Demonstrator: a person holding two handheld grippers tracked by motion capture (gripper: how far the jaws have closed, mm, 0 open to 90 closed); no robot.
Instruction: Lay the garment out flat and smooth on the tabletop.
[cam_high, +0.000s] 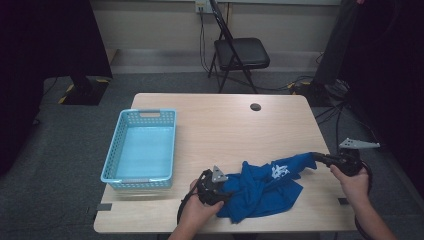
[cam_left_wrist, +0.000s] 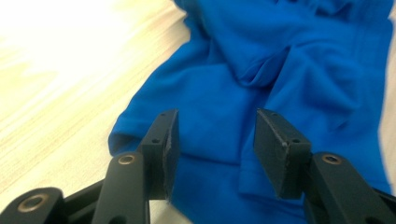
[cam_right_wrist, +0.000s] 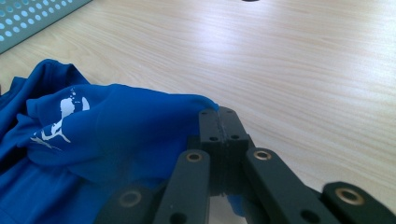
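- A crumpled blue shirt (cam_high: 262, 187) lies on the near half of the wooden bench (cam_high: 225, 125), toward the person's right, with a white print (cam_high: 280, 171) facing up on its upper fold.
- The left claw (cam_high: 223, 196) sits at the shirt's left edge, held by the person's left hand (cam_high: 197, 210) low over the bench.
- In the left gripper view the left claw (cam_left_wrist: 217, 140) stands wide, its two black jaws apart with blue cloth (cam_left_wrist: 280, 70) spread under and between them; neither jaw pinches the fabric.
- The right claw (cam_high: 316, 157) is at the shirt's far right corner, held by the right hand (cam_high: 352, 182) near the bench's right edge.
- In the right gripper view the right claw (cam_right_wrist: 219, 114) is pressed together on a corner of the shirt (cam_right_wrist: 116, 135), the cloth drawn up to the jaw tips; the print (cam_right_wrist: 60, 116) shows just left of them.
- From that held corner the shirt runs as a stretched band down and left to the bunched mass beside the left claw.
- A light blue plastic basket (cam_high: 112, 150) stands on the bench's left side, well apart from the shirt.
- A small dark round cap (cam_high: 255, 106) sits in the benchtop near the far edge.
- A black folding chair (cam_high: 240, 52) stands on the floor beyond the bench.
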